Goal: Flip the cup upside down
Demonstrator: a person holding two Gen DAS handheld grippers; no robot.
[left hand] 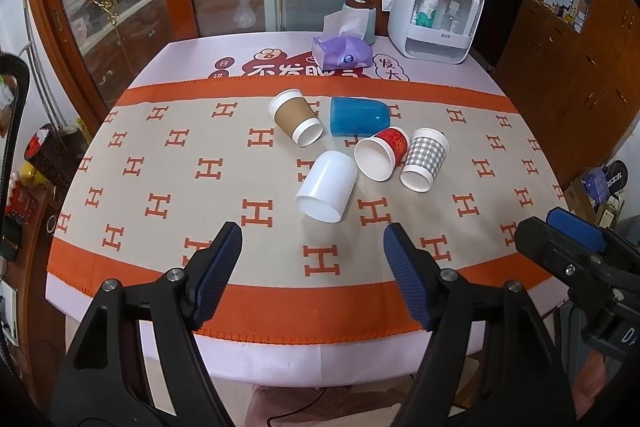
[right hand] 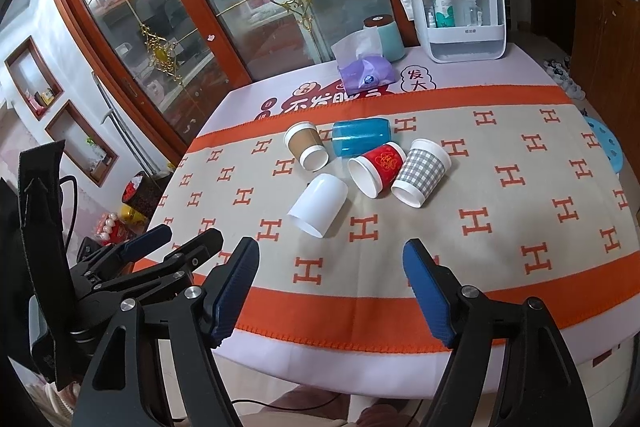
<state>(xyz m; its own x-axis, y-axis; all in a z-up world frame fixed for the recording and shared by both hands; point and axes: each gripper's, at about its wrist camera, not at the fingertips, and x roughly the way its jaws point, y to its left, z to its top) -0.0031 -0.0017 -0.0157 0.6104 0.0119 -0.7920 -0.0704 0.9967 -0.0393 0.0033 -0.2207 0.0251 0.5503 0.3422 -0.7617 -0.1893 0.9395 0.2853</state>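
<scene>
Across your orange-bordered H-patterned cloth (left hand: 160,155) five cups, seemingly all on their sides, cluster beyond your left gripper (left hand: 312,275) and right gripper (right hand: 330,291), both spread apart, holding nothing.

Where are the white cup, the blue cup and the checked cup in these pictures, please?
white cup (left hand: 327,185), left wrist view, on its side wall.
blue cup (left hand: 359,115), left wrist view, on its side wall.
checked cup (right hand: 423,169), right wrist view, on its patterned side.
</scene>
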